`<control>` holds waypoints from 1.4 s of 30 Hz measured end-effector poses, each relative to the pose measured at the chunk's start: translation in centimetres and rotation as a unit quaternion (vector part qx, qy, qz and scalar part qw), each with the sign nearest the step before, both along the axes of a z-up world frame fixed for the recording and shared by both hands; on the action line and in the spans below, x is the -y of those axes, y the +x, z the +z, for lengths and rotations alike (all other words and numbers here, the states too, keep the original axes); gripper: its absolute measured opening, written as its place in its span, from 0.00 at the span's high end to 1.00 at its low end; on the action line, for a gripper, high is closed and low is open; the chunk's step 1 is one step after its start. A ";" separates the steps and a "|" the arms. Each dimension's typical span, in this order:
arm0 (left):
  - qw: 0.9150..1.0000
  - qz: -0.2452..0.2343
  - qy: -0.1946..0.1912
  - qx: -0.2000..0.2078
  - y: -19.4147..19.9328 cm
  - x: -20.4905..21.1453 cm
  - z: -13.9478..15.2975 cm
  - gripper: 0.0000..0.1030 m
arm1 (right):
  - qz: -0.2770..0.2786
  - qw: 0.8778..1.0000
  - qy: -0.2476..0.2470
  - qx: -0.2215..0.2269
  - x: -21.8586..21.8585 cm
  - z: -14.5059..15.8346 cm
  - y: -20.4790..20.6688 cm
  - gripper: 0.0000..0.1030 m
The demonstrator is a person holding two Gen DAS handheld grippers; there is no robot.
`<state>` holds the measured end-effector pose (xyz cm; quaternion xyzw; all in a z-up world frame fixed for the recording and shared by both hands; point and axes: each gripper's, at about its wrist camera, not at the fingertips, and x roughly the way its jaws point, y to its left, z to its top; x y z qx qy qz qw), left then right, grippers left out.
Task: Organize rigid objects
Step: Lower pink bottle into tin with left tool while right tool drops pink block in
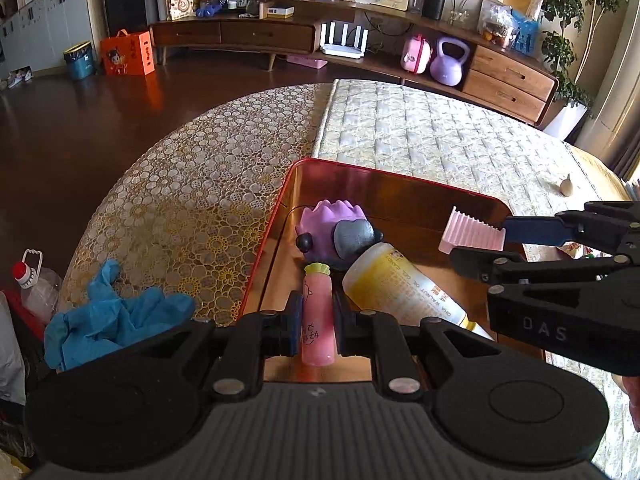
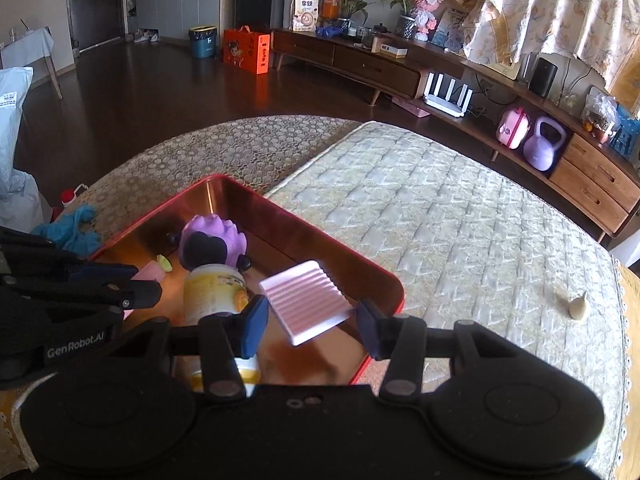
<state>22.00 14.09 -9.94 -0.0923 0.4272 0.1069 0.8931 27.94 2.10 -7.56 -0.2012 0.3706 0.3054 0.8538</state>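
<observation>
A red-rimmed copper tray (image 1: 276,216) (image 2: 384,276) sits on the table. In it lie a purple flower toy (image 1: 332,224) (image 2: 212,236) and a yellow-white bottle (image 1: 396,284) (image 2: 214,288) on its side. My left gripper (image 1: 317,316) is shut on a small pink bottle (image 1: 318,316) with a yellow cap, low over the tray; its tip shows in the right wrist view (image 2: 154,270). My right gripper (image 2: 312,320) (image 1: 476,248) is shut on a pink ribbed board (image 2: 306,302) (image 1: 472,234), held tilted over the tray's right side.
Blue gloves (image 1: 112,312) (image 2: 76,226) lie on the lace cloth left of the tray. A small cream object (image 1: 566,186) (image 2: 579,307) stands on the quilted mat (image 1: 440,140) at the right. A plastic jug (image 1: 36,284) stands beyond the table's left edge.
</observation>
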 end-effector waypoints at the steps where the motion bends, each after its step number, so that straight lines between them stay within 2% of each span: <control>1: 1.000 -0.002 0.001 -0.002 0.2 0.0 -0.2 0.85 | 0.001 1.000 -0.005 -0.002 -0.3 -0.3 0.3 0.54; 4: 1.000 -0.003 0.002 -0.008 0.6 0.0 -0.8 0.85 | 0.005 1.000 -0.023 -0.004 -1.1 -1.2 0.9 0.54; 10: 1.000 -0.008 0.008 -0.013 1.3 0.1 -1.3 0.85 | 0.007 0.999 -0.028 -0.024 -2.0 -2.2 1.9 0.54; 24: 0.997 -0.033 0.068 -0.031 1.7 1.6 -1.7 0.85 | -0.002 0.999 -0.008 -0.042 -1.6 -1.9 1.8 0.49; 33: 0.998 -0.025 0.055 -0.034 1.2 1.1 -1.4 0.85 | -0.012 0.999 0.017 -0.044 -0.1 -0.5 1.2 0.49; 42: 0.999 -0.022 0.037 -0.027 -0.1 1.3 0.1 0.85 | -0.012 0.997 0.050 -0.050 1.7 1.6 -0.5 0.47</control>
